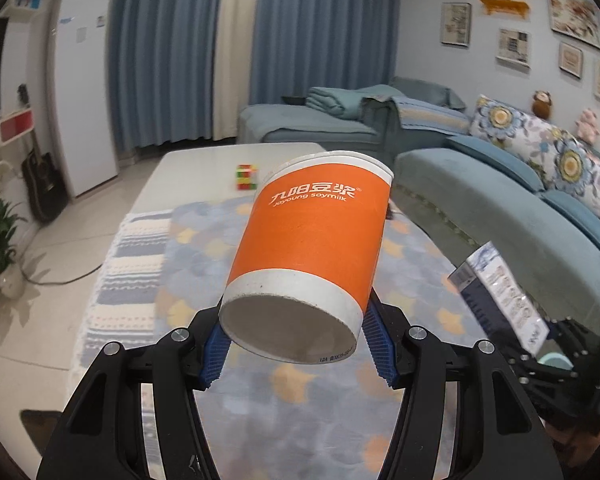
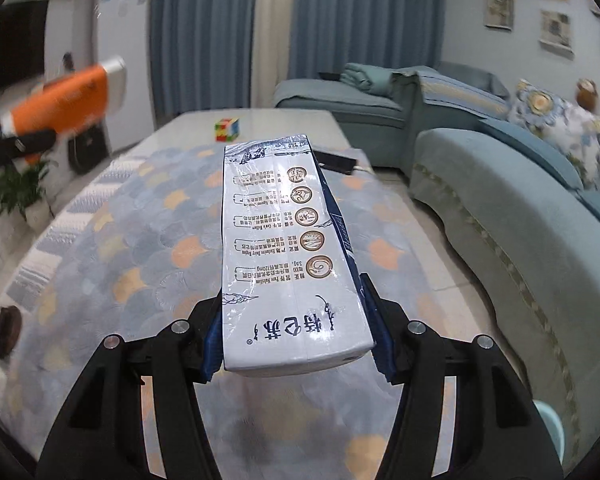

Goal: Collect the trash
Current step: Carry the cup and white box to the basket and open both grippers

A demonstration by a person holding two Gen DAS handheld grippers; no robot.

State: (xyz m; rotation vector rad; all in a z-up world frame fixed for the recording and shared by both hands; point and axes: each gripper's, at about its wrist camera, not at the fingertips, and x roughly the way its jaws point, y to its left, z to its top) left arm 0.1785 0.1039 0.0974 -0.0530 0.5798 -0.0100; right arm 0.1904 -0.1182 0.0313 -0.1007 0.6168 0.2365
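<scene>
Both pieces of trash are picked up, the left gripper (image 1: 296, 344) jaws clamping the orange cup (image 1: 312, 248), the right gripper (image 2: 298, 344) jaws clamping the milk carton (image 2: 288, 248), both mid-frame above the surface (image 2: 112, 248); binning them remains.

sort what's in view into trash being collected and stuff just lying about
Trash for the job:
- orange and white paper soymilk cup, held in the left hand-held gripper
- white and blue milk carton, held in the right hand-held gripper

Just lying about:
- multicoloured puzzle cube
- flat black device
</scene>
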